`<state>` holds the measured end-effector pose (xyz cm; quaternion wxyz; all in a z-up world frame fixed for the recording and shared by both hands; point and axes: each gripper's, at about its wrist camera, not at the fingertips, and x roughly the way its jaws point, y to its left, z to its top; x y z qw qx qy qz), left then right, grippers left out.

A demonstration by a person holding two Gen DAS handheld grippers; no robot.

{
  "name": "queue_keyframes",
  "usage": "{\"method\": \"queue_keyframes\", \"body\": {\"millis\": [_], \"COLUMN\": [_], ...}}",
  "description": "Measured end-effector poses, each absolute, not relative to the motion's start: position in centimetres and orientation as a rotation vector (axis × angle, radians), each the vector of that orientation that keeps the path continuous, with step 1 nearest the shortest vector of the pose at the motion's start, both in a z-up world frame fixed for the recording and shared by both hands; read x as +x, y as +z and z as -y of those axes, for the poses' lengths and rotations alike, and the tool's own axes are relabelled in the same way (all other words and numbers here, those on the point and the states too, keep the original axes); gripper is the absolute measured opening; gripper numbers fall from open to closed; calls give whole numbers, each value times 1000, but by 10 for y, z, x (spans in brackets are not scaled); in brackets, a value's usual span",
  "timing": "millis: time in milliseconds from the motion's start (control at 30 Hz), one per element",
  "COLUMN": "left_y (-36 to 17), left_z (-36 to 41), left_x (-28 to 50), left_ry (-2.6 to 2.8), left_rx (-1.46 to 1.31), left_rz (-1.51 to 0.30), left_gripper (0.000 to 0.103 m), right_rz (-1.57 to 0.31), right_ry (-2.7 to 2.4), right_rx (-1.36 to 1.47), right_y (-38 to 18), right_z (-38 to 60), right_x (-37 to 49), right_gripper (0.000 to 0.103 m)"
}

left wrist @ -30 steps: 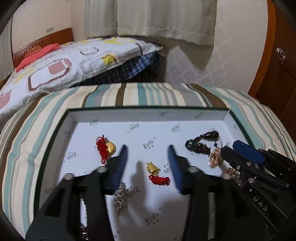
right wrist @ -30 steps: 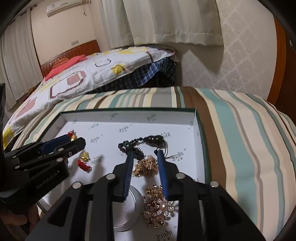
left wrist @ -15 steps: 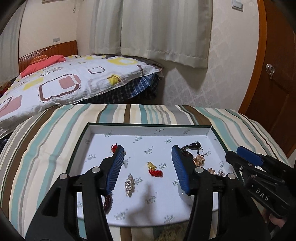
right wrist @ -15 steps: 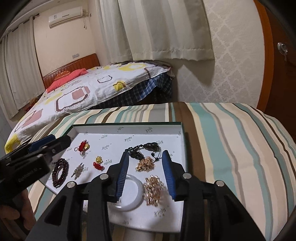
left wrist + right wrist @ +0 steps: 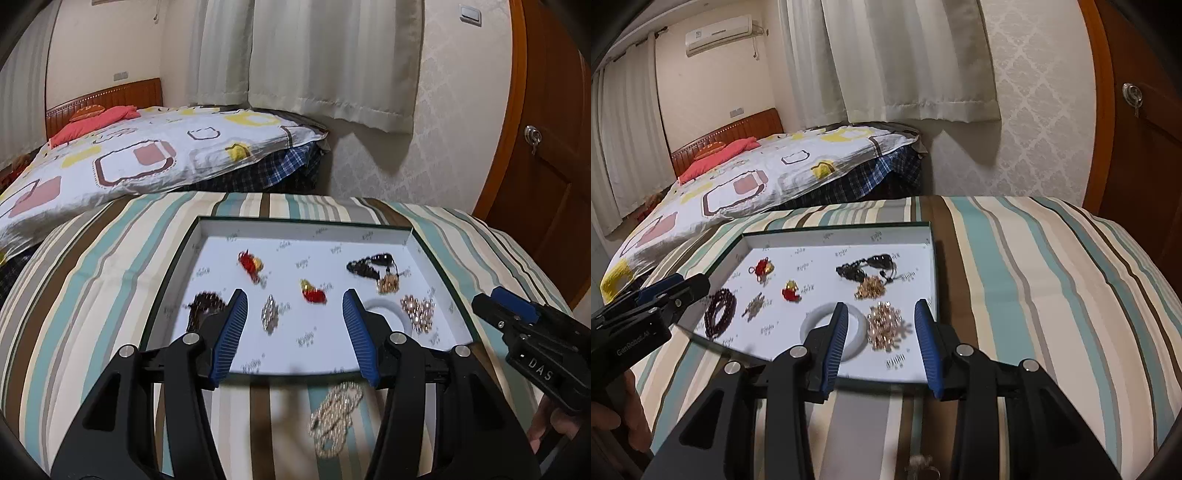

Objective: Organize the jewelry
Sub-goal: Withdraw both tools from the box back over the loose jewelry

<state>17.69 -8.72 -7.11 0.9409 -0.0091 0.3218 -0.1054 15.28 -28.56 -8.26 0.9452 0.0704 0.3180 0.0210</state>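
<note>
I am holding two claws above a shallow white tray (image 5: 306, 230) that sits on a table draped in a striped cloth (image 5: 92, 280) of teal, cream and brown. At the tray's left edge lies a dark red beaded bracelet (image 5: 720, 312), coiled loosely. Just right of it lies a small silvery brooch (image 5: 270, 314), and behind that, a red knotted charm with a gold bead (image 5: 251, 264). My left claw (image 5: 293, 325) hovers over the tray's near edge with its blue-padded jaws spread wide and nothing between them; through the gap I see a second red and gold charm (image 5: 313, 293) near the tray's middle. On the cloth in front of the tray, outside it, lies a pale pearl strand (image 5: 336, 417), bunched up and blurred. Farther right in the tray is a white bangle (image 5: 833, 326), and behind it a black beaded cord with a dark pendant (image 5: 866, 267) touching a small gold cluster (image 5: 871, 290). My right claw (image 5: 881, 338) hangs over the tray's near right corner, jaws also apart and empty, framing a rose-gold brooch with pearls (image 5: 886, 325). Beyond the table are a bed with a patterned quilt (image 5: 757, 177), pale curtains (image 5: 897, 55) and, at far right, a wooden door (image 5: 546, 147).
</note>
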Motion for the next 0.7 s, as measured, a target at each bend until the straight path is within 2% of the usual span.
{"method": "queue_keyframes", "body": {"millis": [700], "left_y": [-89], "left_z": [87], "left_x": [129], "left_ry": [-199], "left_rx": [22], "left_rz": [-694], "left_gripper": [52], "right_rz": [-685], "right_ry": [9], "right_rx": [165], "right_y": [-105], "right_z": [300], "right_x": [109], "right_gripper": [38]}}
